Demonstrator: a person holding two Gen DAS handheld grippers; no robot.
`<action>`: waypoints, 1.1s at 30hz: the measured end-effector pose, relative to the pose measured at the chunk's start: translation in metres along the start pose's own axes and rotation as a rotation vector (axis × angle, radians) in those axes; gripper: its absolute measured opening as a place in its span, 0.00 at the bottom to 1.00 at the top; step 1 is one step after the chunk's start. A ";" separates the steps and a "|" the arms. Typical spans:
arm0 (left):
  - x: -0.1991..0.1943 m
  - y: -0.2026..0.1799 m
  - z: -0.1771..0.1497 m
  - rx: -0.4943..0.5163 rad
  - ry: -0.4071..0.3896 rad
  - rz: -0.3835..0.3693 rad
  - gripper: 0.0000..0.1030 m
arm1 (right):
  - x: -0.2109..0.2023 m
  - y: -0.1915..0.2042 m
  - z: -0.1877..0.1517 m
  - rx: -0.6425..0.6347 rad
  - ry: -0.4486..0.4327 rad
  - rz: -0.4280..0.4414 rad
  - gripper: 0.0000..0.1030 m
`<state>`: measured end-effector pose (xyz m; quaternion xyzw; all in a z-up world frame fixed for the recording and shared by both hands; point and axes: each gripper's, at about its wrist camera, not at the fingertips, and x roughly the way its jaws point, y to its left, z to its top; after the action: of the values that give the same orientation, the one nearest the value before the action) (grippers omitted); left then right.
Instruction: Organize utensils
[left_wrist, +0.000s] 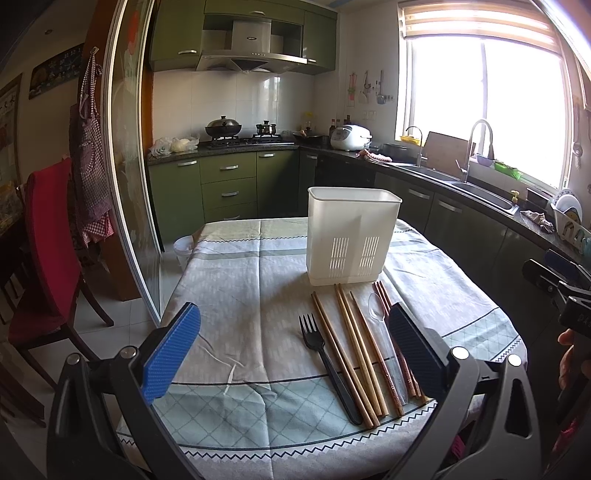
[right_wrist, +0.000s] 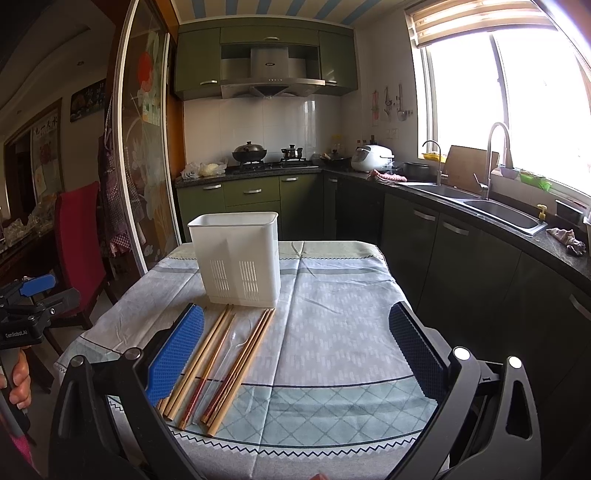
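A white slotted utensil holder (left_wrist: 352, 240) (right_wrist: 238, 258) stands upright on the clothed table (left_wrist: 240, 295) (right_wrist: 332, 295). In front of it lie several wooden chopsticks (left_wrist: 351, 343) (right_wrist: 218, 358), a black plastic fork (left_wrist: 325, 358) and a clear plastic spoon (left_wrist: 380, 325) (right_wrist: 231, 343), side by side. My left gripper (left_wrist: 295, 339) hovers open above the table's near edge, its right finger over the chopsticks' right side. My right gripper (right_wrist: 295, 347) is open too, with its left finger beside the chopsticks. Nothing is held by either. The fork is hidden in the right wrist view.
A red chair (left_wrist: 51, 258) (right_wrist: 79, 236) stands left of the table, beside a sliding glass door (left_wrist: 129, 166). Kitchen counters with a sink (left_wrist: 480, 192) (right_wrist: 502, 214) run along the right. A hand (right_wrist: 18, 376) grips the left tool.
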<state>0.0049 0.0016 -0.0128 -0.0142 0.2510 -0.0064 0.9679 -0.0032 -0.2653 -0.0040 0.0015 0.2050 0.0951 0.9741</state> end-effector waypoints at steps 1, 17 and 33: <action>0.001 0.000 0.000 0.000 0.002 0.001 0.94 | 0.001 0.000 -0.001 -0.001 0.003 0.000 0.96; 0.004 -0.002 0.000 0.007 0.017 -0.001 0.94 | 0.004 0.000 -0.002 0.001 0.016 -0.004 0.96; 0.007 -0.003 0.003 0.010 0.026 -0.003 0.94 | 0.005 0.000 -0.003 0.001 0.019 -0.004 0.96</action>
<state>0.0122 -0.0020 -0.0138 -0.0096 0.2634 -0.0093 0.9646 0.0002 -0.2645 -0.0084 0.0005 0.2142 0.0929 0.9724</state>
